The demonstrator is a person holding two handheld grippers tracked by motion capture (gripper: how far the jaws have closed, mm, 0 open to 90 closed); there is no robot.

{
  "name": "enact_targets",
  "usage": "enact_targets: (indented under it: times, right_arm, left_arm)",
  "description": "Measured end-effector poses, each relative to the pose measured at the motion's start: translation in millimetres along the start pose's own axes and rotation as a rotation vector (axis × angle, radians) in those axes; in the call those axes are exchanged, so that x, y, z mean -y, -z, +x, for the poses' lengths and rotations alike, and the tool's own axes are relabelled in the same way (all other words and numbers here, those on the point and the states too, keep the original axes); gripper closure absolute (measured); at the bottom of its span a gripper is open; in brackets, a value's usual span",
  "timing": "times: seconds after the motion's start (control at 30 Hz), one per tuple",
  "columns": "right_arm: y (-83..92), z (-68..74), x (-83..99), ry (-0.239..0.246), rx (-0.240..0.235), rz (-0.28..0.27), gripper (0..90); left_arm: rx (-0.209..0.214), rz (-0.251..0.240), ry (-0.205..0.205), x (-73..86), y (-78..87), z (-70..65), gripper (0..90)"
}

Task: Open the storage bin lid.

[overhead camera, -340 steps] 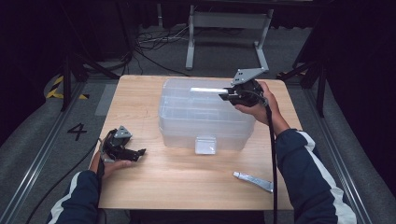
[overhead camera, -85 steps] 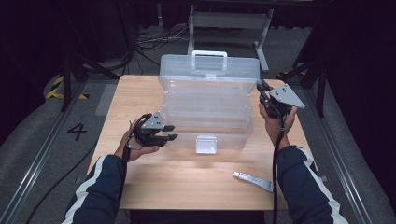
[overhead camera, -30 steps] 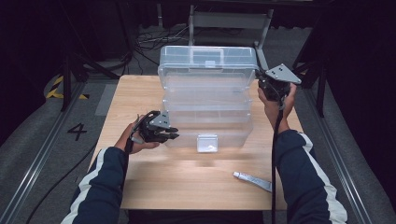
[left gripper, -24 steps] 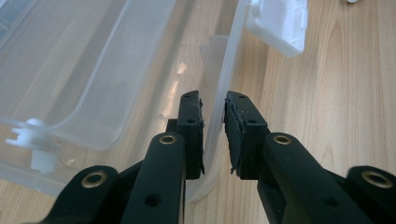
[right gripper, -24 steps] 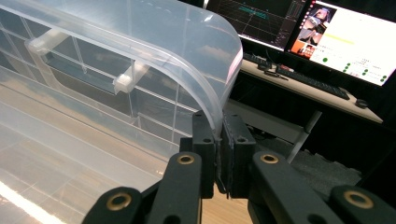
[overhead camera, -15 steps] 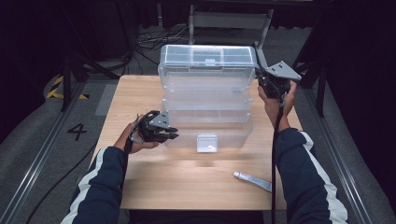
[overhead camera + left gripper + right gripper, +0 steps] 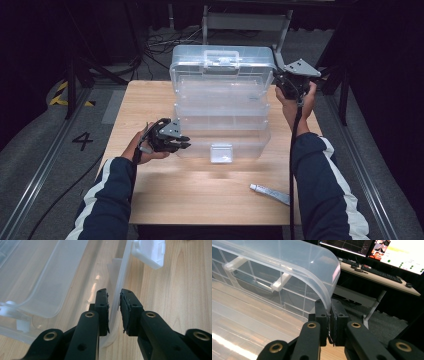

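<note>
Dark flooring with cables and a painted numeral surrounded the wooden tabletop (image 7: 165,200), where a clear plastic tiered box (image 7: 222,120) stood near the middle, its trays fanned out and its lid (image 7: 222,62) raised at the back. On the left, the left tool (image 7: 170,141) had its jaws narrowed around the box's lower wall (image 7: 115,305) at the left end; the wall ran between the pads, with a slight gap on one side, so it looked more like a steadying hold than a firm pinch. Across on the right, the right tool (image 7: 290,85) was clamped almost fully together on the curved rim of the lid (image 7: 322,290) at its right corner. To do this step well, I judged the left tool should keep the base from sliding while the right swung the lid along its hinge arc, not pulling sideways. A white latch (image 7: 221,153) hung on the front wall, and a small tube (image 7: 270,194) lay near the front right, well apart and in nobody's way
</note>
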State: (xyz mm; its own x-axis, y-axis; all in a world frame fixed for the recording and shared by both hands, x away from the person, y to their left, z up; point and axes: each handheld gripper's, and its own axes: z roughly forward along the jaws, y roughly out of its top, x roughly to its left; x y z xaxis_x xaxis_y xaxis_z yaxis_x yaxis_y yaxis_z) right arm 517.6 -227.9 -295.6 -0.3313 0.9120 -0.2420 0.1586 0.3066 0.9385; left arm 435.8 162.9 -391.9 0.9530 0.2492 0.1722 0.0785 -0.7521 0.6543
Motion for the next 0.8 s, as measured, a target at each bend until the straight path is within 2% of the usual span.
enact_targets:
  times: [0.1,0.27,0.8]
  right_arm:
    - [-0.9,0.8,-1.8,-0.002,0.005,0.008,85.9]
    - [-4.2,-0.8,-5.0,-0.008,0.003,0.023,85.9]
    - [-20.5,-10.2,-14.2,-0.046,-0.026,0.057,86.0]
  left_arm:
    - [-0.017,-0.003,-0.001,1.1,0.3,0.6,75.8]
    - [-0.019,-0.006,0.006,1.7,0.4,0.3,75.3]
    - [-0.008,-0.02,0.005,3.4,0.7,2.6,75.5]
